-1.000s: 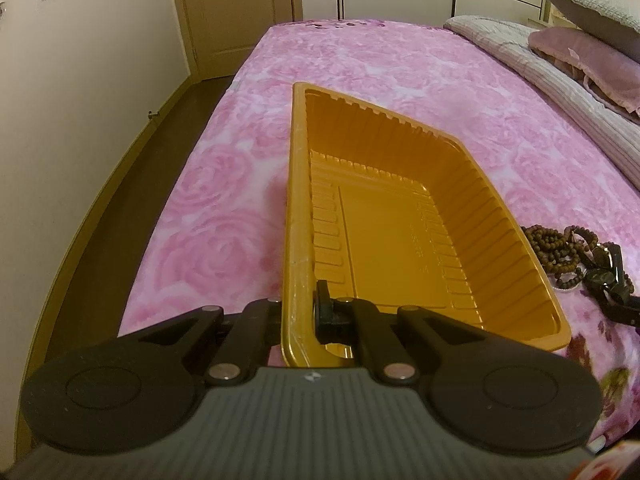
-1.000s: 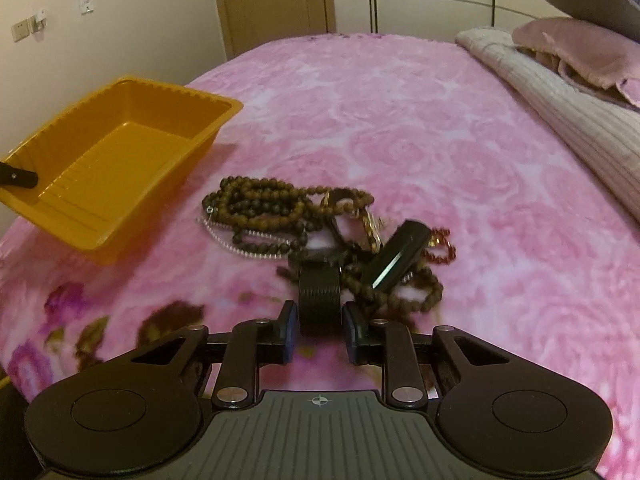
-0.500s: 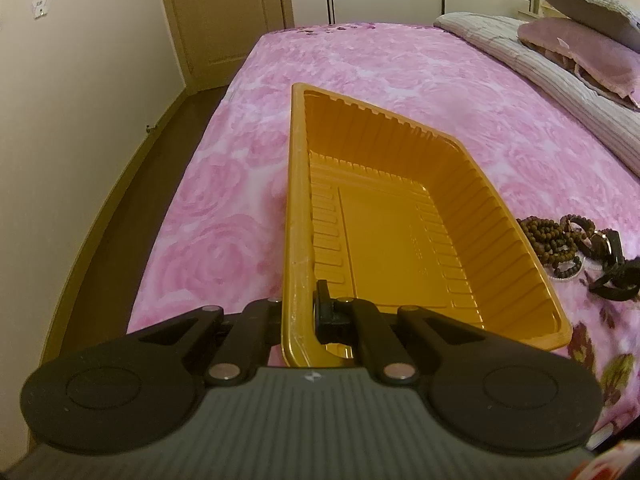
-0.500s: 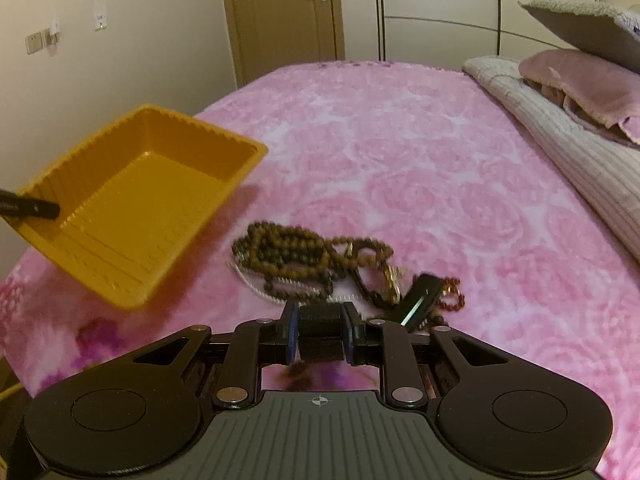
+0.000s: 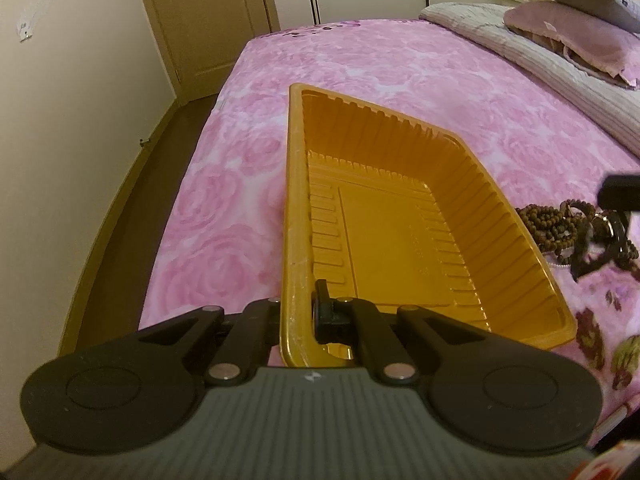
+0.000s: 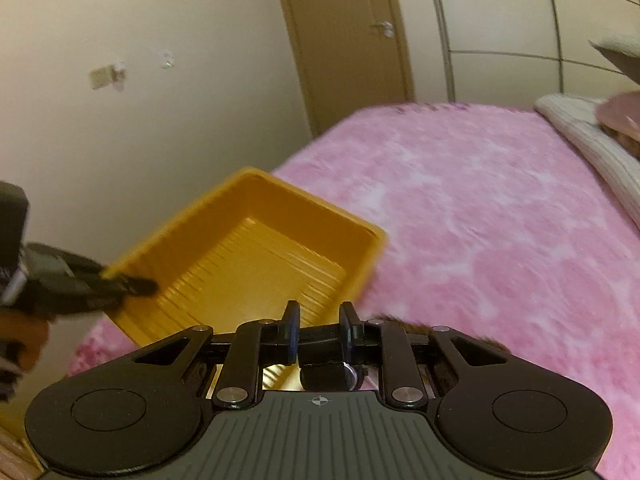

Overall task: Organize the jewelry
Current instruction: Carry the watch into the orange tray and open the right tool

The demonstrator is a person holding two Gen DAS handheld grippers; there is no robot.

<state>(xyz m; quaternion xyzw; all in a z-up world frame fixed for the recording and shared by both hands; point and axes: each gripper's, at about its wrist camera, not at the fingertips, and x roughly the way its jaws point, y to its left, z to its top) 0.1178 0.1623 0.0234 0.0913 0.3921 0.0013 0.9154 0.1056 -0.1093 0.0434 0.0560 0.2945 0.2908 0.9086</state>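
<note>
An orange plastic tray [image 5: 296, 200] is tilted over the pink bed, and its near-left rim is pinched in my shut left gripper [image 5: 304, 300]. Nothing lies inside it. To its right a pile of brown bead strings [image 5: 548, 224] rests on the cover. My right gripper [image 6: 320, 324] is shut on a black strap [image 6: 322, 344], lifted above the bed just right of the tray [image 6: 256, 256]. In the left wrist view the strap's loose end [image 5: 588, 252] dangles over the beads. The left gripper [image 6: 132, 286] shows on the tray's rim in the right wrist view.
The bed's pink rose cover [image 5: 400, 60] stretches far ahead. A grey quilt and pillows [image 5: 560, 32] lie at the right. A dark strip of floor [image 5: 132, 184] separates the bed's left edge from the wall, with a wooden door [image 5: 208, 12] beyond.
The right gripper rose off the bead pile with the black strap and swung left toward the tray. The left gripper kept its hold on the tray, rolling slightly.
</note>
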